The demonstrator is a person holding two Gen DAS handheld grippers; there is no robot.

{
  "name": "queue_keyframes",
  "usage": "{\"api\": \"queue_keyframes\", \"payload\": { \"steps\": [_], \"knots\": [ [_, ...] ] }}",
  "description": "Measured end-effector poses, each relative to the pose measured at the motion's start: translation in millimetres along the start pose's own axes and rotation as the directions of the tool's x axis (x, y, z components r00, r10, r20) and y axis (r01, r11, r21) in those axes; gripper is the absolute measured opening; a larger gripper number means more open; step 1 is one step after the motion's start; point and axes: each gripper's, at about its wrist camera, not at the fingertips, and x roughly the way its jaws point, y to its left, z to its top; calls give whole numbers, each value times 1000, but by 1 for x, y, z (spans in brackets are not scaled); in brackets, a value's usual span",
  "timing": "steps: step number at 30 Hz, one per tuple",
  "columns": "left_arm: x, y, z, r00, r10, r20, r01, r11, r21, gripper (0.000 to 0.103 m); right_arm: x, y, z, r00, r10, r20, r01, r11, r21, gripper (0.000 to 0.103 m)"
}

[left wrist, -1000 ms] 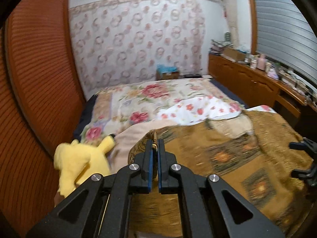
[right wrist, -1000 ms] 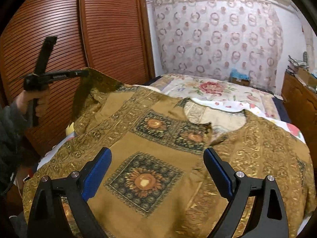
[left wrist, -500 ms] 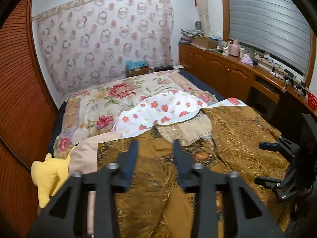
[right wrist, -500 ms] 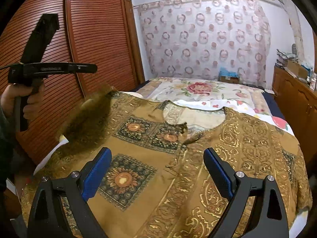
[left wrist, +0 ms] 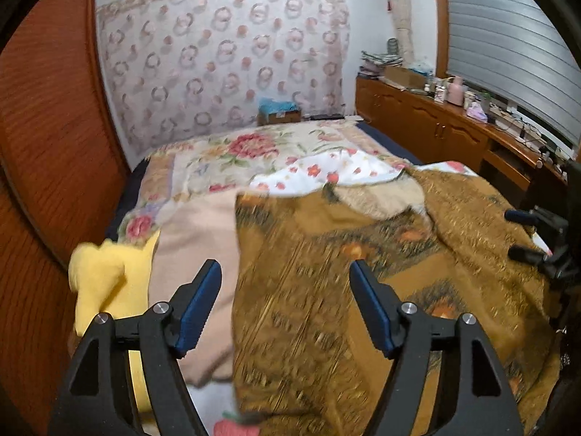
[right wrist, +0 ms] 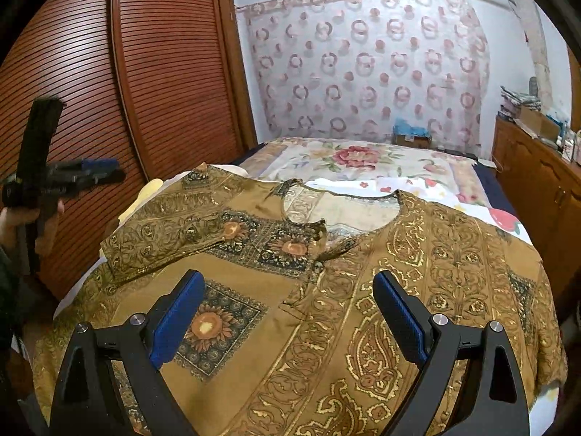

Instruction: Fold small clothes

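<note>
A brown and gold patterned top (right wrist: 363,290) lies spread on the bed, neck towards the far wall. Its left sleeve (right wrist: 170,225) is folded in across the chest. My left gripper (left wrist: 287,301) hovers above the garment's (left wrist: 326,309) left side. Its jaws are opening, with nothing between the blue pads (left wrist: 201,305). From the right wrist view the left gripper (right wrist: 105,170) is off the bed's left side, held by a hand (right wrist: 21,218). My right gripper (right wrist: 288,312) stands open over the top's lower front, holding nothing; it also shows at the edge of the left wrist view (left wrist: 533,236).
A yellow plush toy (left wrist: 105,276) and a pink cloth (left wrist: 196,247) lie left of the top. A white flowered cloth (left wrist: 326,170) and floral bedspread (right wrist: 356,160) lie beyond it. A louvred wooden wardrobe (right wrist: 145,72) lines the left; a cluttered wooden cabinet (left wrist: 435,127) lines the right.
The left gripper opened and let go of the sleeve, which dropped across the top's chest. That gripper then sank towards the bed's left side. The right gripper stayed put.
</note>
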Motion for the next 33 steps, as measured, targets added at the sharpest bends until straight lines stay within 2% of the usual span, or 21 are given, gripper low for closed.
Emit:
{"api": "queue_keyframes", "payload": {
  "steps": [2,7,9,15,19,21,28,29,31,33],
  "knots": [
    [2,9,-15,1000,16,-3,-16,1000,-23,74,6,3,4,1000,14,-8,-14,1000,-15,93],
    [4,23,-53,999,52,-6,-52,996,-68,74,31,11,19,997,71,-41,-73,996,-53,77],
    [5,26,-65,998,59,-14,-60,995,-83,74,48,16,27,993,102,-66,-107,992,-73,73],
    [2,31,-84,998,61,-21,-63,992,-110,74,103,31,44,978,146,-148,-166,978,-129,60],
    [0,28,-90,997,68,-39,-72,992,-106,74,149,45,48,956,169,-240,-208,967,-145,52],
    [-3,29,-92,997,69,-37,-72,992,-102,74,168,50,49,943,168,-287,-217,964,-150,47],
    [-13,31,-97,998,62,-25,-64,992,-110,74,210,64,53,942,103,-320,-172,966,-194,43],
    [-15,30,-98,998,62,-23,-65,992,-111,74,212,64,54,942,102,-319,-170,966,-195,40],
    [-16,30,-98,998,62,-19,-64,991,-114,74,215,66,54,944,83,-318,-157,964,-214,26],
    [-17,30,-98,998,63,-18,-65,991,-115,74,215,69,53,940,97,-327,-177,959,-222,17]
  ]
}}
